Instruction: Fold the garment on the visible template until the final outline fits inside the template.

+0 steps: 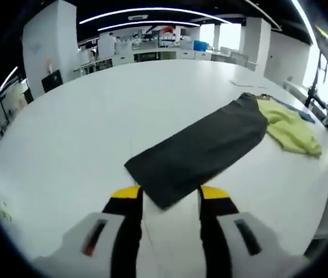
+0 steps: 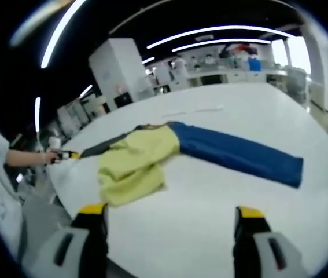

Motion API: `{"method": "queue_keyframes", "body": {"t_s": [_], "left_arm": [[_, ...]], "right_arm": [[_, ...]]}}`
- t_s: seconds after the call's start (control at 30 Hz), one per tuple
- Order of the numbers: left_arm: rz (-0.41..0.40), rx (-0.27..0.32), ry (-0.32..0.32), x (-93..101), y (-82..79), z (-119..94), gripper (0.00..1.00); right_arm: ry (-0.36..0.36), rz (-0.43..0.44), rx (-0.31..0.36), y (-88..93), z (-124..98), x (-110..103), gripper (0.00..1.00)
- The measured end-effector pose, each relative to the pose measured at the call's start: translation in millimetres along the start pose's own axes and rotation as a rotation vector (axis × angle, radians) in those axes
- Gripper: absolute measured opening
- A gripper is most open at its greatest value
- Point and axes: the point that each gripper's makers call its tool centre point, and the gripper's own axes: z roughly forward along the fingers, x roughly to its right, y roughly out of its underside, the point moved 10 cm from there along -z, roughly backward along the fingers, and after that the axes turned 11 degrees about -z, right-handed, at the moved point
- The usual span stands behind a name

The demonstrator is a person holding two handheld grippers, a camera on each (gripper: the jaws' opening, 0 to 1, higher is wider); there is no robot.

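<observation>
Nearest me in the left gripper view, my left tool [image 1: 169, 194] hangs with its yellow-tipped jaws spread, gripping nothing, and the near corner of a dark grey sheet [image 1: 201, 147] lies on the white desk [image 1: 77, 133] just between and ahead of the tips. In the right gripper view my right tool [image 2: 172, 214] is likewise spread wide and empty over bare desk, near the edge.

A little farther out sits the garment [image 2: 135, 162], a pale yellow piece bunched in a loose heap, not laid flat. It rests at the junction of the two long strips: the grey one running toward my left tool and a blue strip [image 2: 239, 153] stretching away to the other side. I take these strips for the template, though I cannot tell its true outline from here. Beyond them the desk runs clear toward shelving and pillars.

My worry is the grey corner so close to the left jaws: closing now would likely pinch the sheet and not the garment, dragging the template askew. The crumpled cloth is another risk, since a grab could catch several layers and fold it crookedly, leaving it outside the outline. It also lies near the desk edge, where a careless pull might slide it off.

The right gripper view gives me the blue strip at full length and a hand [image 2: 51, 156] at the far left holding a yellow-tipped tool; the left gripper view gives me the grey sheet's whole length.
</observation>
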Motion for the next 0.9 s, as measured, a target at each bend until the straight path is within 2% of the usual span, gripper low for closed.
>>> {"method": "queue_keyframes", "body": {"t_s": [0.07, 0.17, 0.2, 0.3, 0.37, 0.5, 0.63, 0.73, 0.8, 0.9], "left_arm": [[-0.007, 0.045, 0.048, 5.3, -3.4, -4, 0.43], [-0.008, 0.063, 0.083, 8.7, -4.6, -9, 0.52], [-0.004, 0.084, 0.122, 14.0, -6.8, -13, 0.55], [-0.03, 0.105, 0.17, 20.7, -8.0, -15, 0.63], [-0.007, 0.116, 0.203, 28.1, -9.8, -20, 0.69], [0.002, 0.118, 0.27, 43.8, -10.7, -25, 0.8], [0.026, 0.109, 0.297, 48.2, -10.9, -22, 0.84], [0.041, 0.121, 0.349, 65.7, -15.4, -22, 0.92], [0.061, 0.116, 0.358, 73.3, -17.8, -21, 0.99], [0.088, 0.133, 0.41, 97.1, -22.8, -25, 0.99]], "right_arm": [[-0.003, -0.001, 0.004, -0.4, 1, 1, 0.9], [-0.008, -0.006, 0.008, -0.9, 1, 2, 0.9], [-0.009, -0.006, 0.009, -1.1, 1, 2, 0.9], [-0.007, -0.008, 0.02, -2.5, -2, 3, 0.9], [-0.004, -0.007, 0.027, -2.1, -4, 4, 0.91], [-0.003, -0.008, 0.032, -0.9, -8, 2, 0.91], [-0.006, -0.002, 0.029, 2.8, -8, -1, 0.92], [-0.015, -0.005, 0.025, 4.7, -5, -5, 0.92], [-0.023, -0.001, 0.023, 4.3, -3, -9, 0.92], [-0.033, -0.01, 0.015, 4.8, 1, -9, 0.92]]}}
